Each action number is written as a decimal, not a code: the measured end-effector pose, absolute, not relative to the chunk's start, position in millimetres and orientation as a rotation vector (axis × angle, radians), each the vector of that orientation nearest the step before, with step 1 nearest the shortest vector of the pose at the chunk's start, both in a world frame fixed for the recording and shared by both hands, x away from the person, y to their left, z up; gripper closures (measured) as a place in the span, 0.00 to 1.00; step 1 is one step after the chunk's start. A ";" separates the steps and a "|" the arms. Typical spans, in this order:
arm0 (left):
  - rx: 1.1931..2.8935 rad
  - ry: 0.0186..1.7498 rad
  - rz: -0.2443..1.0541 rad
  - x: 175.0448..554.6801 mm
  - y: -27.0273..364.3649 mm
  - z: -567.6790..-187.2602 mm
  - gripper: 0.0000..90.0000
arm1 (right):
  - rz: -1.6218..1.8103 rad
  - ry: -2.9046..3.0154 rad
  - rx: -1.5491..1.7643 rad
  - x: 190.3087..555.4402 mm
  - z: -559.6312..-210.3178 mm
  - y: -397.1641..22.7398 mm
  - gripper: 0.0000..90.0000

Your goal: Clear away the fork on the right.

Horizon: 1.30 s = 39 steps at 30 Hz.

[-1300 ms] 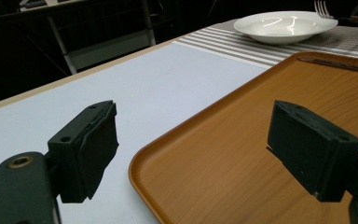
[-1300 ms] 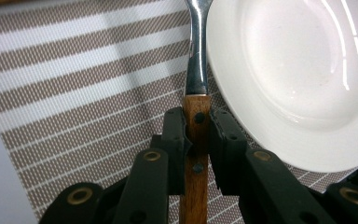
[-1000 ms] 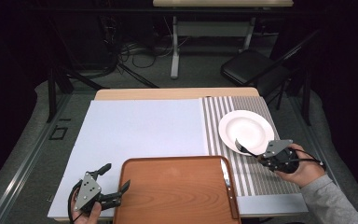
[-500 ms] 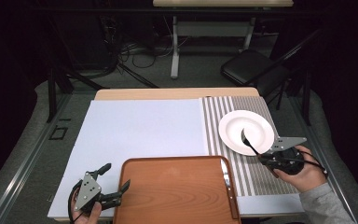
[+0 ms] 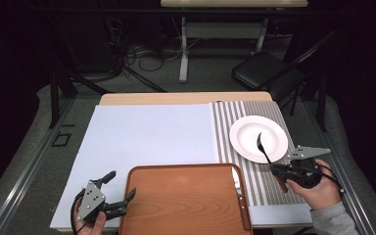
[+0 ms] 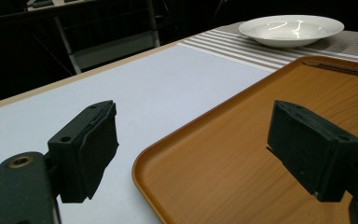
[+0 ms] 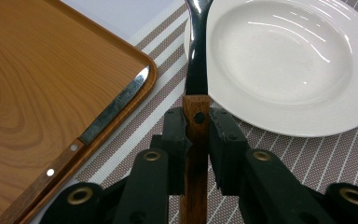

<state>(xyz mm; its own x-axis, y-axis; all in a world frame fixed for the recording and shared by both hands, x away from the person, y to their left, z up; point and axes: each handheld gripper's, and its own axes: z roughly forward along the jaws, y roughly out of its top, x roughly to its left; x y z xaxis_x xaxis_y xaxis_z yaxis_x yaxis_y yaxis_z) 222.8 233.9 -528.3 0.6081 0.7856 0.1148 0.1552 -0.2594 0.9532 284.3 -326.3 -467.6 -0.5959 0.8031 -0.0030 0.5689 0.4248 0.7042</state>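
The right gripper (image 7: 198, 140) pinches a wooden-handled spoon (image 5: 266, 154) by its handle, bowl lifted over the white plate (image 5: 245, 128), probably so it clears the rim. The left gripper (image 6: 205, 154) waits spread around the tray's (image 5: 186, 205) near corner, its 2 jaws holding nothing.

The high view looks forward and down from above the near edge of the table (image 5: 142, 137), taking in its whole top and the floor beyond. The left gripper view sits low at the near left, close over the tray (image 6: 242, 154), facing across it toward the far right, where the plate (image 6: 291, 30) lies. The right gripper view is close above the striped mat (image 7: 307, 154) at the near right, looking steeply down. All three views share the tray's rim and the plate; the right gripper view and the high view also share the knife (image 7: 98, 126).
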 end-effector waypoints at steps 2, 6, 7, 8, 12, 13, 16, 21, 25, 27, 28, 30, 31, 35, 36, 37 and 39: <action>1.758 0.765 0.734 223.1 234.2 -527.8 0.17 | 0.966 2.329 1.181 281.4 -466.4 -326.5 0.86; 1.760 0.771 0.729 223.6 233.7 -528.7 0.17 | 1.006 2.296 1.234 278.5 -465.7 -326.6 0.86; 1.761 0.770 0.735 223.1 233.7 -528.2 0.17 | 1.014 2.295 1.235 277.9 -465.3 -326.5 0.86; 1.759 0.769 0.737 222.6 233.6 -527.8 0.17 | 1.020 2.290 1.241 277.1 -464.9 -326.1 0.86; 1.761 0.769 0.736 222.7 233.7 -528.0 0.17 | 1.012 2.272 1.270 271.4 -462.3 -323.3 0.86; 1.762 0.767 0.738 222.7 233.9 -527.9 0.17 | 0.992 2.268 1.266 269.4 -461.8 -321.6 0.86; 1.758 0.766 0.738 222.4 234.4 -527.5 0.17 | 0.975 2.270 1.267 263.2 -459.9 -317.9 0.86; 1.760 0.763 0.738 222.0 234.3 -527.1 0.17 | 0.968 2.274 1.267 256.7 -457.8 -310.8 0.86; 1.763 0.759 0.736 221.8 233.9 -527.2 0.17 | 1.008 2.287 1.252 252.8 -454.9 -303.1 0.86; 1.762 0.759 0.739 221.6 234.0 -527.0 0.17 | 0.995 2.298 1.238 251.4 -453.7 -297.2 0.86; 1.761 0.758 0.739 221.5 234.0 -527.0 0.17 | 0.994 2.303 1.229 251.1 -453.4 -294.4 0.86; 1.761 0.758 0.738 221.5 234.0 -527.1 0.17 | 0.998 2.304 1.221 251.0 -452.6 -288.7 0.86; 1.762 0.757 0.738 221.5 233.9 -527.1 0.17 | 1.005 2.311 1.222 250.9 -452.2 -286.1 0.86; 1.763 0.755 0.737 221.6 233.8 -527.1 0.17 | 1.028 2.346 1.194 251.6 -453.8 -272.9 0.86; 1.764 0.752 0.739 221.7 233.9 -526.9 0.17 | 1.036 2.353 1.190 251.6 -454.7 -269.1 0.86; 1.764 0.751 0.739 221.6 233.9 -526.9 0.17 | 1.046 2.366 1.179 251.9 -455.3 -265.6 0.86; 1.765 0.750 0.740 221.5 233.9 -526.9 0.17 | 1.062 2.383 1.167 252.1 -456.9 -258.4 0.86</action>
<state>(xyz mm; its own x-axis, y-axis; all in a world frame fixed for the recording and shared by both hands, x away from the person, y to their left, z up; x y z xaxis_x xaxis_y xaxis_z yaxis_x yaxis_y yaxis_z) 221.5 233.9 -526.9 0.6150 0.7778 0.1299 0.1407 -0.2704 0.9524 252.1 -258.4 -456.9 -0.6335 0.7711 0.0639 0.5633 0.4030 0.7213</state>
